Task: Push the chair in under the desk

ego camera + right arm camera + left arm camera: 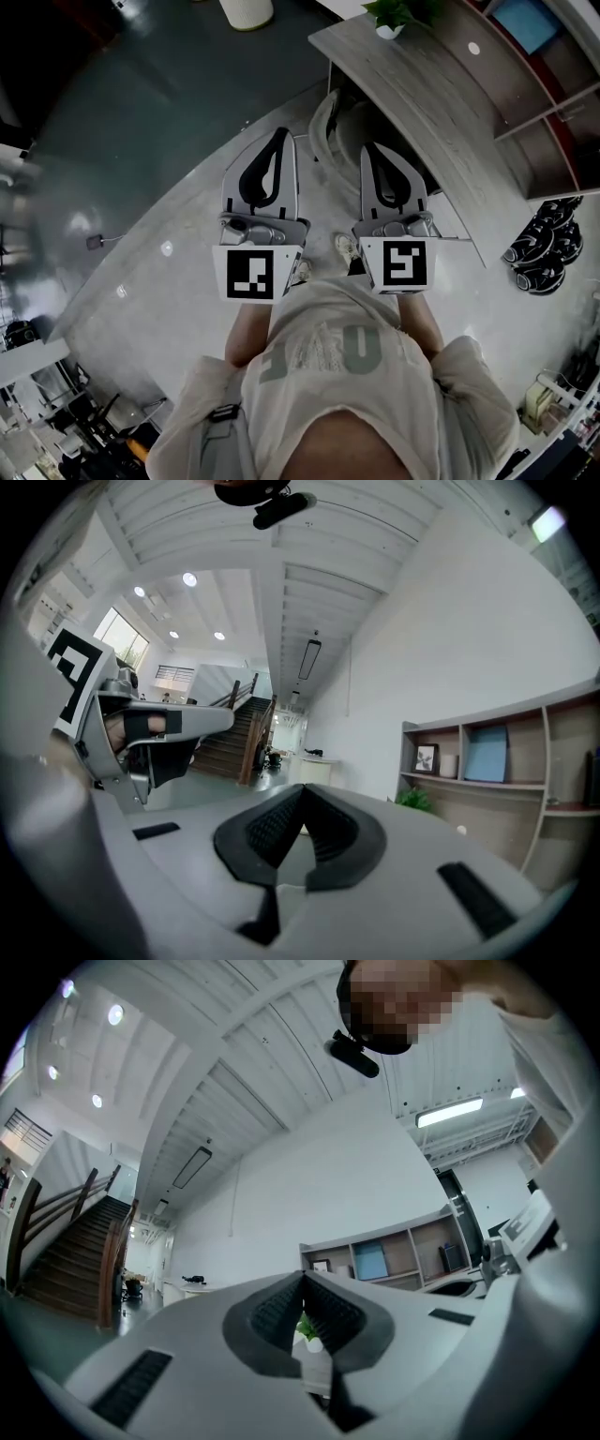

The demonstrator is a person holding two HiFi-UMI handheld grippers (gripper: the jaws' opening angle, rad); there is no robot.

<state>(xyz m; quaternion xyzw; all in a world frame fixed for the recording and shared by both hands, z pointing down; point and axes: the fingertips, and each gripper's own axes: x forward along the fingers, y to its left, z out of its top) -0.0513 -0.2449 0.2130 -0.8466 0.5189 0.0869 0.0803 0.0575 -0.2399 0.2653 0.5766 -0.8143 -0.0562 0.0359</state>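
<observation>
A pale chair [325, 120] stands at the near edge of the curved wood-grain desk [422, 89], with its seat mostly hidden beneath the top. I hold both grippers side by side above the floor, short of the chair and touching neither it nor the desk. The left gripper [278, 141] is shut and empty, and its tips meet in its own view [303, 1279]. Beside it, the right gripper [372, 155] is likewise shut on nothing [302, 789]. Both point upward and away from the floor, towards the room's far wall.
A potted plant [398, 14] sits on the desk. Wooden shelves [539, 56] run behind the desk, and dark round objects [546, 248] lie on the floor at right. A white bin [246, 11] stands further off. A staircase [75, 1241] rises at left.
</observation>
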